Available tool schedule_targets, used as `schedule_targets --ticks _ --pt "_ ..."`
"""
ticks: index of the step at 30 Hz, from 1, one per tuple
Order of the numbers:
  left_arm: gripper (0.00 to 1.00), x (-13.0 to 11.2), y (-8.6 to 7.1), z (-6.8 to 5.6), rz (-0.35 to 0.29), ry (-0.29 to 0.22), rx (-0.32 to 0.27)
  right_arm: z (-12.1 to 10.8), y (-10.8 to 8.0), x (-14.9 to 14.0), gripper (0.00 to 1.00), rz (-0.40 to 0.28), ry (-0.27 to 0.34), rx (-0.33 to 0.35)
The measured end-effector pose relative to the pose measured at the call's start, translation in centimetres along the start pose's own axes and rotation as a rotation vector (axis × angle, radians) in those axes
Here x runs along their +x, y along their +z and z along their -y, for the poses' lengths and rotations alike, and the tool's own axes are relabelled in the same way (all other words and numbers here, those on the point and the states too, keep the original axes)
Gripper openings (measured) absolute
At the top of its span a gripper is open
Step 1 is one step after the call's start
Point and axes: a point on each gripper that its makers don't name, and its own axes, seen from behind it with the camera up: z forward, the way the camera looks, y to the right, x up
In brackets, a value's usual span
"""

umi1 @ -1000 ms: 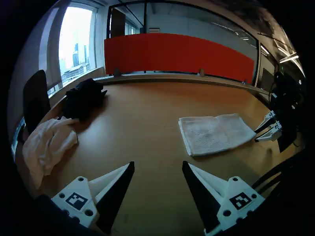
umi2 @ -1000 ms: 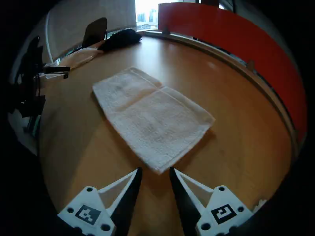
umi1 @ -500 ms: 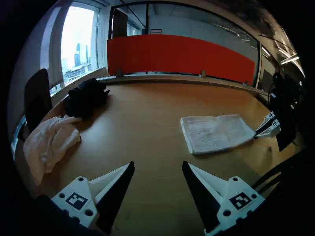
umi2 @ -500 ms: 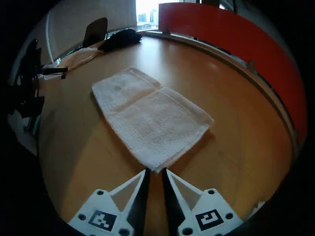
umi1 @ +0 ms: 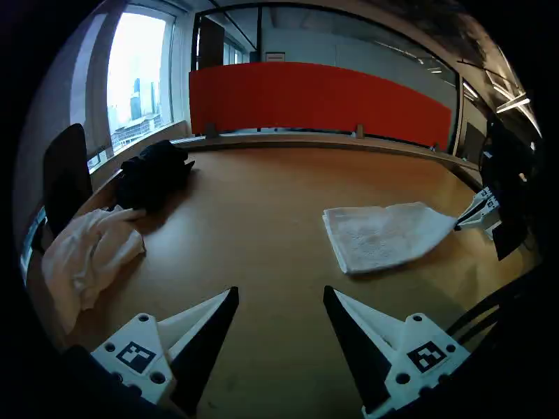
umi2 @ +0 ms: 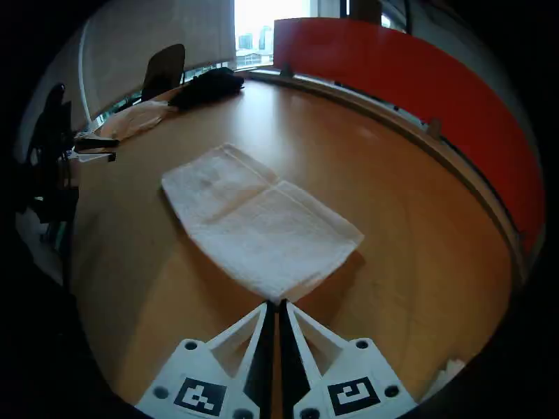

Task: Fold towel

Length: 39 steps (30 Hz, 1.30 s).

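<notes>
Left gripper view: left gripper point(umi1: 279, 307) wide apart, empty — one white towel point(umi1: 381, 234) ahead-right, one black bundle point(umi1: 150, 178) and one pale cloth point(umi1: 91, 255) ahead-left. Right gripper view: right gripper point(umi2: 279, 318) closed, seemingly pinching the towel's near corner.

towel point(umi2: 258, 223) wht | table point(umi2: 405, 223) org-brn wood | partition point(umi1: 314, 94) red | bundle point(umi1: 150, 174) blk | cloth point(umi1: 87, 255) cream

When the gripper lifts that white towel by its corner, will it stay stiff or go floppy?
Probably floppy: the white towel bends up where the right gripper pinches its corner. Likely light and not slippery, judging by its fuzzy cloth.
</notes>
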Motion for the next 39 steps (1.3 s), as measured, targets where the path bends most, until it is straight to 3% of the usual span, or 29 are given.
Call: schedule_targets --ticks 10,18,30,39 --pt "0.90 -0.1 -0.2 0.0 -0.004 -0.004 -0.002 -0.2 -2.3 2.1 0.04 -0.033 -0.024 -0.005" --pt "0.90 -0.3 -0.3 0.0 -0.005 -0.009 -0.008 -0.2 -3.1 4.0 0.04 -0.059 -0.057 -0.008" --pt "0.90 -0.2 -0.7 -0.1 -0.008 -0.009 -0.014 1.0 -2.5 8.3 0.04 -0.102 -0.114 0.026" --pt "0.89 -0.5 -1.0 -0.1 -0.001 -0.029 -0.013 4.0 -0.4 13.3 0.04 -0.147 -0.190 0.099"
